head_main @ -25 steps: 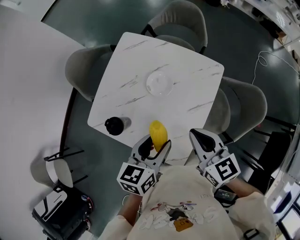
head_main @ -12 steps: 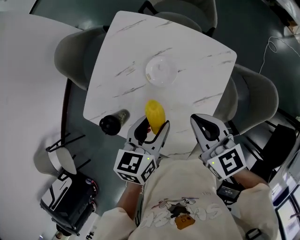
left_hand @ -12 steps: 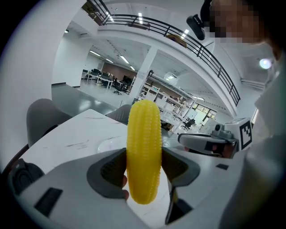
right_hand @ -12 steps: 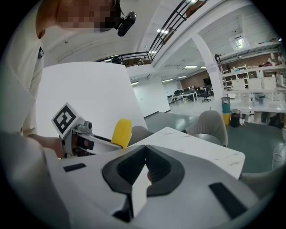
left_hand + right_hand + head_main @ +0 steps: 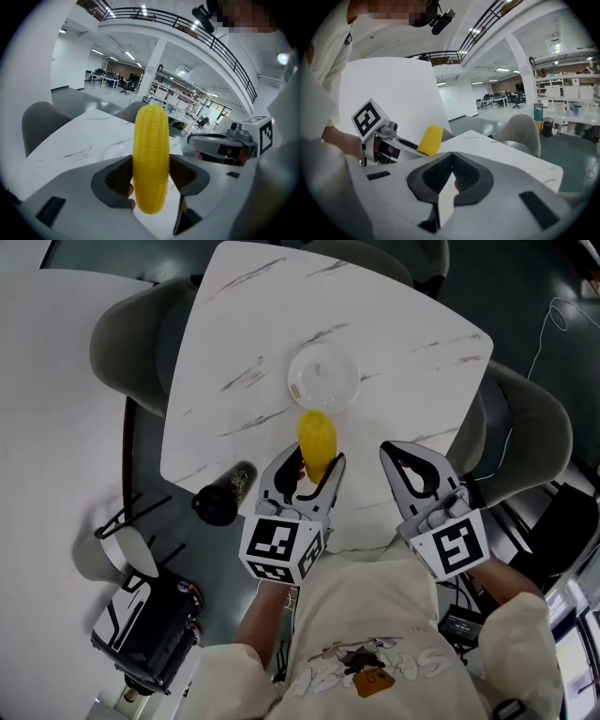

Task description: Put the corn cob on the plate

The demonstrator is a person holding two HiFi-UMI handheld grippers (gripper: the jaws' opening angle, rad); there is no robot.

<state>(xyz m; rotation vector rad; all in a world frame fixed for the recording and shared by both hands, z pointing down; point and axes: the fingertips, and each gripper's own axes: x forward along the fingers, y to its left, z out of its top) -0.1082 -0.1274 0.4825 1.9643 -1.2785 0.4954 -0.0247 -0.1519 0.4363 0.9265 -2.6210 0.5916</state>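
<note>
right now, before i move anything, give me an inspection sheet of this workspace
surface: white marbled table, mostly bare
job's things: corn cob held off the table, not yet on the plate; plate empty
clutter: dark bottle near the table's corner
grippers: left gripper shut on the corn cob; right gripper shut, empty
cables: white cable on the floor beyond the table
surroundings: grey chairs around the table; black device on the floor

Lower end of corn cob [image 5: 316, 434] hidden in left hand-held gripper [image 5: 316, 457], plate [image 5: 307, 371] near rim perhaps covered
</note>
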